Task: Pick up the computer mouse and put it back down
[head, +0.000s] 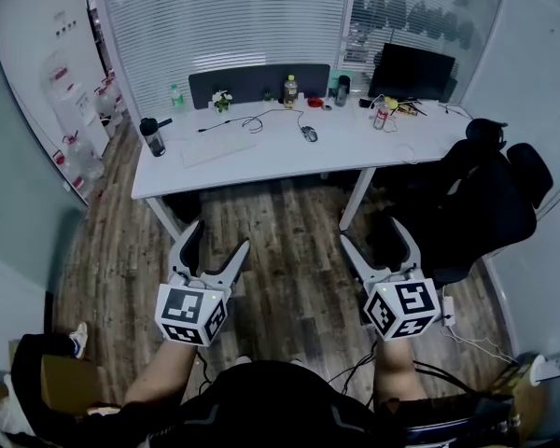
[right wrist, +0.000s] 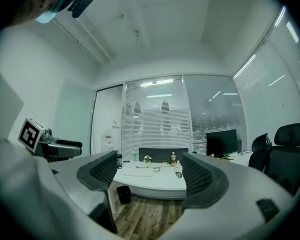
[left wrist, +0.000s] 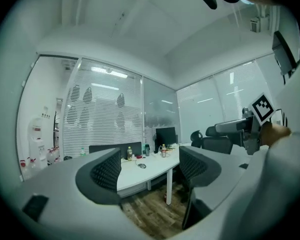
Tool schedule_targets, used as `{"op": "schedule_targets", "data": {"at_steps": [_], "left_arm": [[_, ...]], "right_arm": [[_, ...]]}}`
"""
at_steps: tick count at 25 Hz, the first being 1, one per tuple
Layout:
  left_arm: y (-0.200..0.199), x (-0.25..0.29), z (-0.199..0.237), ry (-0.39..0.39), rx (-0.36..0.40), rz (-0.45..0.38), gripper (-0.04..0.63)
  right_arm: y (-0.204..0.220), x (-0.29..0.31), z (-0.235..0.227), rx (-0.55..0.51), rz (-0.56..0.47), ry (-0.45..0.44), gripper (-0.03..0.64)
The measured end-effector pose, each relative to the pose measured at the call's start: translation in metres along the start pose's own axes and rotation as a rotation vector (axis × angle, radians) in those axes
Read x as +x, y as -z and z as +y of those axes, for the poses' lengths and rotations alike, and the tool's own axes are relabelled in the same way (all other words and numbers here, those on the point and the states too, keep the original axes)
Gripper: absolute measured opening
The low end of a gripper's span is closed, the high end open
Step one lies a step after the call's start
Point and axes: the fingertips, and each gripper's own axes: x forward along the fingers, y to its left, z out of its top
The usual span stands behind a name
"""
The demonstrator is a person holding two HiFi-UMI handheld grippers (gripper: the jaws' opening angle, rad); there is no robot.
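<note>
The dark computer mouse (head: pixel 309 133) lies on the white desk (head: pixel 261 161), near its middle, with a cable running back from it. Both grippers hover over the wooden floor, well short of the desk. My left gripper (head: pixel 218 236) is open with nothing between its jaws, and my right gripper (head: pixel 373 233) is open and empty too. In the left gripper view the mouse (left wrist: pixel 141 166) shows small and far off between the spread jaws of the left gripper (left wrist: pixel 150 171). In the right gripper view the mouse (right wrist: pixel 178 174) sits far beyond the right gripper (right wrist: pixel 150 173).
On the desk are a white keyboard (head: pixel 219 147), a black flask (head: pixel 152 136), a drink bottle (head: pixel 290 90), a monitor (head: pixel 413 71) and small clutter at the right. A black office chair (head: pixel 490 189) stands right of the desk. Water jugs (head: pixel 75 110) line the left wall.
</note>
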Motion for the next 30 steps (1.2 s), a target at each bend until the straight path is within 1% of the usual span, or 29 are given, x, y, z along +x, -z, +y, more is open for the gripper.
{"op": "schedule_targets", "data": {"at_steps": [3, 7, 10, 13, 14, 17, 19, 22, 26, 30], "left_arm": [[-0.005, 0.003, -0.004, 0.024, -0.035, -0.029, 0.360], [-0.008, 0.013, -0.015, 0.030, 0.007, -0.033, 0.360], [-0.009, 0.021, -0.027, 0.049, 0.015, -0.022, 0.360], [-0.009, 0.028, -0.041, 0.049, 0.072, -0.009, 0.360], [-0.008, 0.031, -0.046, 0.046, 0.080, -0.006, 0.360], [-0.003, 0.038, -0.054, 0.050, 0.053, -0.009, 0.360], [-0.002, 0.042, -0.051, 0.045, 0.037, -0.012, 0.359], [0.003, 0.053, -0.043, 0.044, 0.042, 0.004, 0.357], [0.010, 0.083, -0.032, 0.076, 0.003, 0.001, 0.357], [0.013, 0.119, -0.008, 0.113, -0.013, -0.015, 0.357]], "right_arm": [[0.002, 0.000, -0.004, 0.003, 0.000, -0.011, 0.399], [0.005, -0.001, -0.017, 0.007, 0.003, -0.016, 0.403], [0.006, -0.004, -0.028, 0.012, -0.003, -0.028, 0.403], [0.007, -0.006, -0.038, 0.005, -0.012, -0.051, 0.403], [0.008, -0.006, -0.042, 0.005, -0.013, -0.055, 0.403], [0.017, -0.005, -0.053, 0.018, -0.006, -0.064, 0.403], [0.021, 0.000, -0.056, 0.028, 0.006, -0.072, 0.403], [0.023, 0.011, -0.060, 0.014, 0.015, -0.074, 0.404], [0.027, 0.037, -0.074, 0.021, 0.025, -0.049, 0.403], [0.027, 0.076, -0.079, 0.006, 0.036, -0.033, 0.403]]}}
